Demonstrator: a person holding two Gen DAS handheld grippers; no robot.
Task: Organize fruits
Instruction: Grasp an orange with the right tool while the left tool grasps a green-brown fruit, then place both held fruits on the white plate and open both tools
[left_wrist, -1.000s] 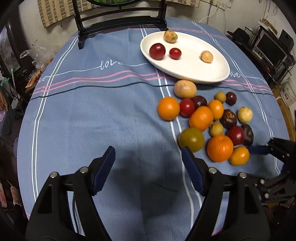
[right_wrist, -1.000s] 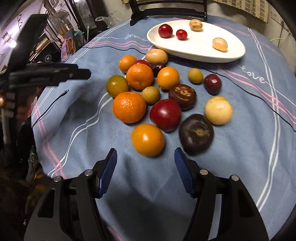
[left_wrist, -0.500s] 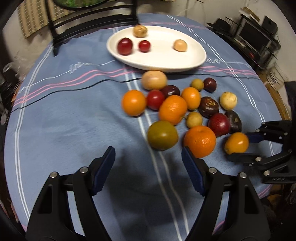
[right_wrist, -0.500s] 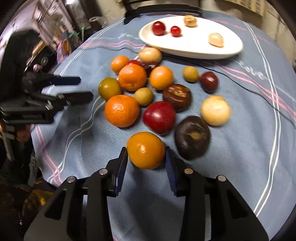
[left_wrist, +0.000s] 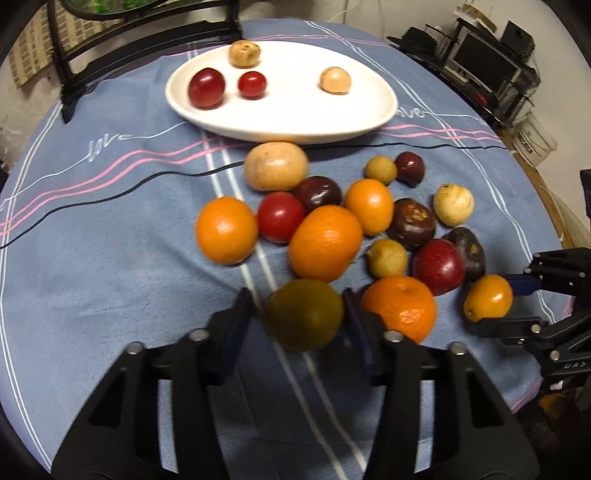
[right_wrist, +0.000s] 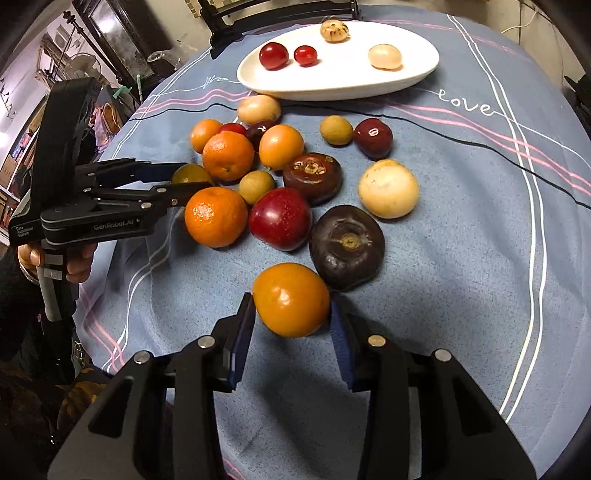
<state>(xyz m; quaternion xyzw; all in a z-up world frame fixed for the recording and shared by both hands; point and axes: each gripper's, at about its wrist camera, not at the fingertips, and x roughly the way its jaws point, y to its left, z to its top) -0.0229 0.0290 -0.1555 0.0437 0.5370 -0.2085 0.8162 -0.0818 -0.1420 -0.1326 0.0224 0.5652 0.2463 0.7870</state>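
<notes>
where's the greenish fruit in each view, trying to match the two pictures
Left wrist view: the greenish fruit sits low at centre, between the closing fingers of the left tool, just left of a mandarin.
Right wrist view: the same fruit shows at middle left, mostly hidden by that tool, just above the mandarin.
Shared landmark: the white oval plate, at the top of both pictures.
</notes>
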